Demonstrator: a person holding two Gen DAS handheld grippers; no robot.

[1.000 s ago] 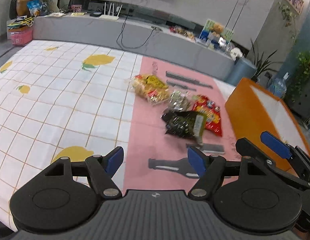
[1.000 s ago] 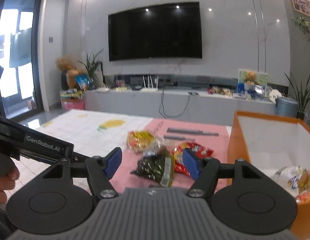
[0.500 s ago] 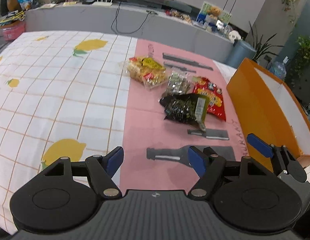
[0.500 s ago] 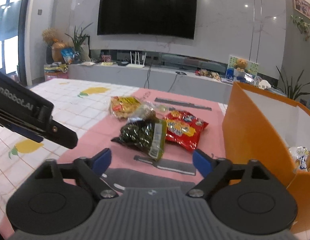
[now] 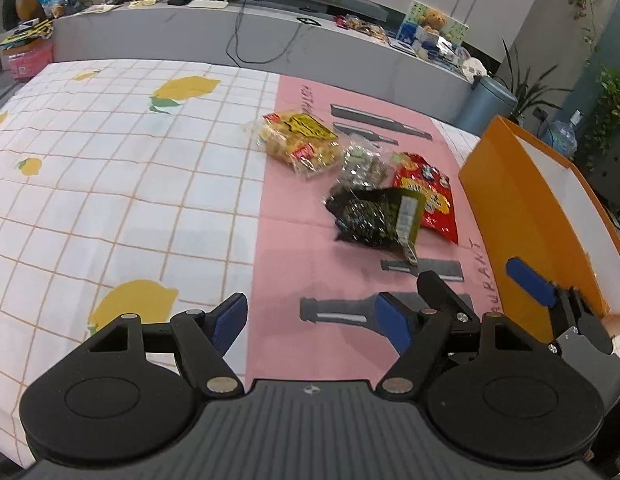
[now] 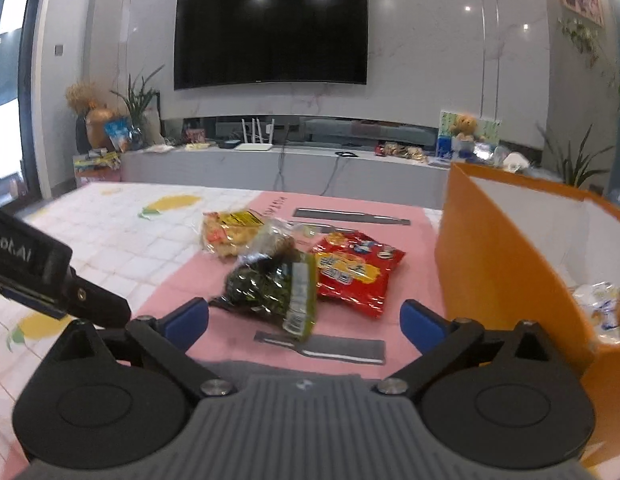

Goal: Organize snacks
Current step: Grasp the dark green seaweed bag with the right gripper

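A crinkly dark green snack bag (image 6: 270, 284) with a pale label strip lies left of the orange box (image 6: 497, 272), overlapping a red bag (image 6: 355, 270). The right gripper (image 6: 304, 320), jaws just opening, stands spread and empty; the left gripper (image 5: 310, 320) is spread too.

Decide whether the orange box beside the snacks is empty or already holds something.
Not empty. In the right wrist view, a pale wrapped snack packet lies inside the orange box against its white inner wall. How much more it holds cannot be told.

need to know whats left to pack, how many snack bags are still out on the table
4. The yellow bag lies farthest back, the clear bag beside it, the red bag nearest the orange box, and the dark green bag in front, overlapping the red one. More may be hidden underneath.
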